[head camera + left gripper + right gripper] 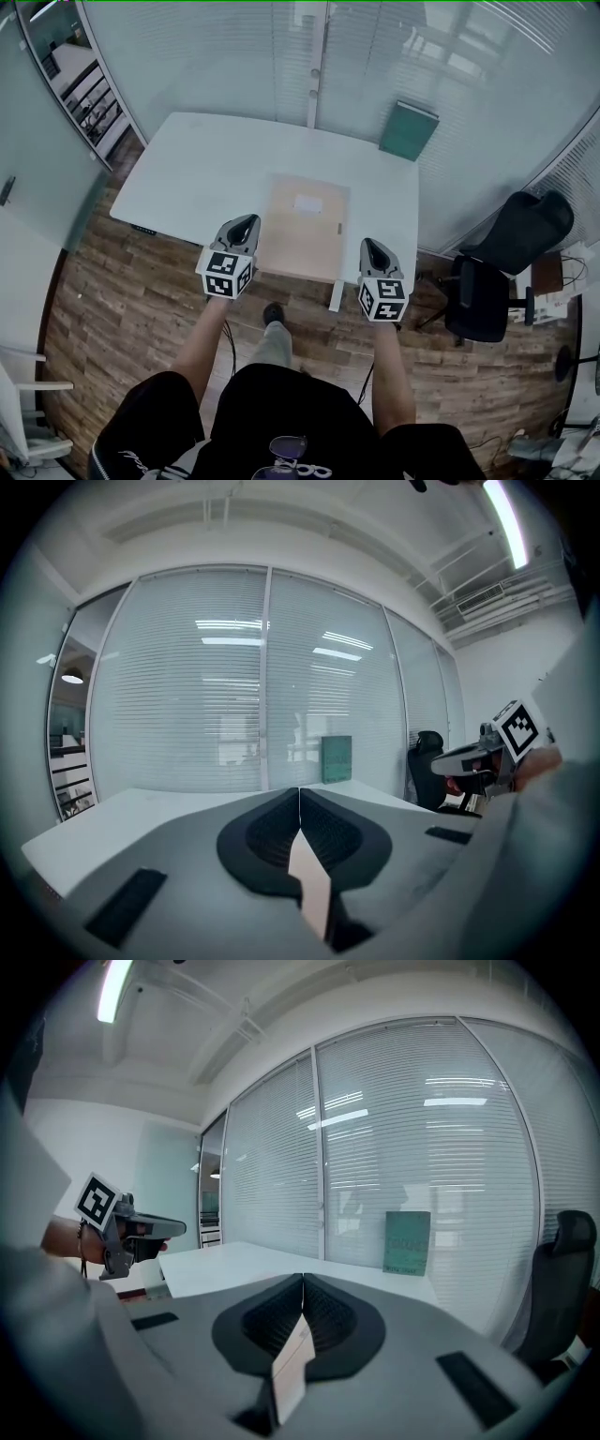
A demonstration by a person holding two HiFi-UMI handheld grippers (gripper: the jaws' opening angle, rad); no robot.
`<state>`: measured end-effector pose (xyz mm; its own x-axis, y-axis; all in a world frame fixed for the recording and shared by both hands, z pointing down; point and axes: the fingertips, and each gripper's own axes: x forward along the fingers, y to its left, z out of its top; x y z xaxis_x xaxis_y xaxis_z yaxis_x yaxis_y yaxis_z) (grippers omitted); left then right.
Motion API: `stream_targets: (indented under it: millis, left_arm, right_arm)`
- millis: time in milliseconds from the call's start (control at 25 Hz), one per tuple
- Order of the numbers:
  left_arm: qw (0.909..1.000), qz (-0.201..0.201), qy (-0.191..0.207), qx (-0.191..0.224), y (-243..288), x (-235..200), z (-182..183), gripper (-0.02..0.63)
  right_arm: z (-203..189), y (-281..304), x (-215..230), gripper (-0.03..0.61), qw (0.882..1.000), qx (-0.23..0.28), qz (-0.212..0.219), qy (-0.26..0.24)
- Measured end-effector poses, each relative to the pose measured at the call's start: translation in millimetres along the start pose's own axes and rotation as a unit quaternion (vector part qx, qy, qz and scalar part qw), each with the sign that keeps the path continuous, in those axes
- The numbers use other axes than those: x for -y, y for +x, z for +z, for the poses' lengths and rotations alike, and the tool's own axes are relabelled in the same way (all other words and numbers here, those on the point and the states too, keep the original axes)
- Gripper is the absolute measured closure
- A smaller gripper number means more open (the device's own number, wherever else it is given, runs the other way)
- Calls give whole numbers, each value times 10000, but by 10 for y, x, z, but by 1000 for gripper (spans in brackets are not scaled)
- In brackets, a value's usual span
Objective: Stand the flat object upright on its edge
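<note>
In the head view, the flat object (305, 230), a tan folder-like sheet, lies face-down flat on the white table (197, 169) near its front edge. The left gripper (242, 228) hovers just beside its left edge and the right gripper (375, 251) just off its right, and neither touches it. A green book (409, 130) already stands upright against the glass at the far corner.

In the left gripper view, the jaws are pressed together tip to tip with nothing pinched between them. The tabletop stretches ahead of them.

The right gripper view shows the same: the jaws are closed on themselves and hold nothing.

We judge the task as not begun — no edge is lifted and no grip taken. Everything is left to do: opening the jaws, catching an edge, tipping the sheet up and steadying it.
</note>
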<state>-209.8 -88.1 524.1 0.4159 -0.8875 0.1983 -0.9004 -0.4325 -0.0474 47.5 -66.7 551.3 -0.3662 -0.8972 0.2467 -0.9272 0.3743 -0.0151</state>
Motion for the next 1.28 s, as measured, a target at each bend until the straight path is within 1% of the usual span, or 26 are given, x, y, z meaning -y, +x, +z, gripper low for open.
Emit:
stream_targets:
  millis: [320,600,760,880,1000,1120,1280]
  left_arm:
    - [9997,-50,-159,-159,292,-177,-172,592]
    - [9994,-120,-205,-258,488,-346,-216,592]
    - [9987,-183,-261,-390,609,-445,-306,592]
    - [9976,-309,-353,-508,705,-494,-392,592]
    - [9956,-538,-465,-617,775,-508,-483,592]
    - [9932,-750,-492,-738,817,-495,-590,591]
    - [9914,-822,-595,-825,913,-574,-678,589]
  right_arm:
    - [-12,366,106,557,9999,-121,-1,55]
    - [-6,661,53,557,9996,-232,115,86]
    - [-40,840,38,557,9992,-348,160,131]
    - [-56,953,38,557,9987,-439,189,173]
    - [-85,1057,20,557,9980,-544,221,221]
    - [-140,1144,-19,557,9968,-657,302,338]
    - [-220,1270,-45,555,9950,-843,382,387]
